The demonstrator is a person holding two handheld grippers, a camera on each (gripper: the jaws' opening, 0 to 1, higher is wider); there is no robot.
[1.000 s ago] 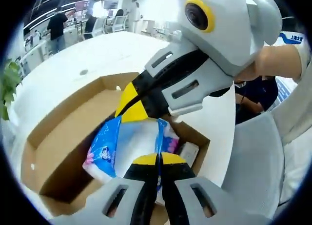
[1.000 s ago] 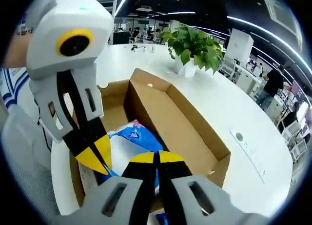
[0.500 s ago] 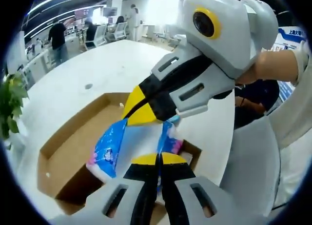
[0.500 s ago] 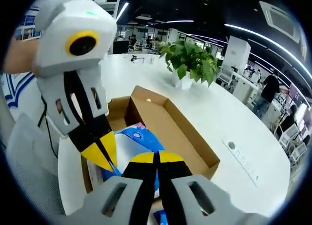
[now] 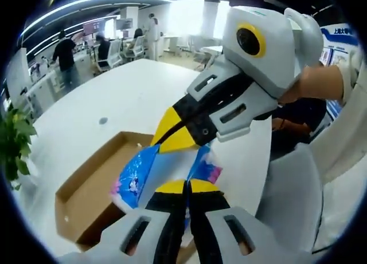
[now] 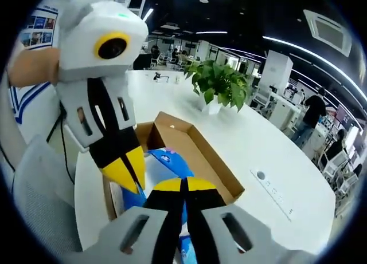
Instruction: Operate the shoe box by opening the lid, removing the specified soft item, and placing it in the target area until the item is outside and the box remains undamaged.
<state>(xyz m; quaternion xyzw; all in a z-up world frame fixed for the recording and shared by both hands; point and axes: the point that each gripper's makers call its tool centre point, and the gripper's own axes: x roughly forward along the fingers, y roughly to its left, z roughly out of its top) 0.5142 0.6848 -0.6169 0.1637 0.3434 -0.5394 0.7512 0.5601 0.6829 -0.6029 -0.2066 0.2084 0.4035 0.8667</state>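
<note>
Standing on broad white round table (image 6: 275,161): leafy green potted plant in white pot (image 6: 217,85). Walking beyond: dark-clothed person (image 5: 63,45).

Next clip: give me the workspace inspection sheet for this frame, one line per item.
Surface: white round table, bare around the box.
Job's things: open cardboard shoe box, no damage seen; blue and white soft pack held above the box by both tools.
Clutter: a paper or card in the box beside the pack; small round fitting on the table.
Grippers: left tool and right tool both shut on the pack.
Cables: dark cable hanging below the left tool.
Surroundings: potted plant on the table, white chair, open office with people standing at the back.
</note>
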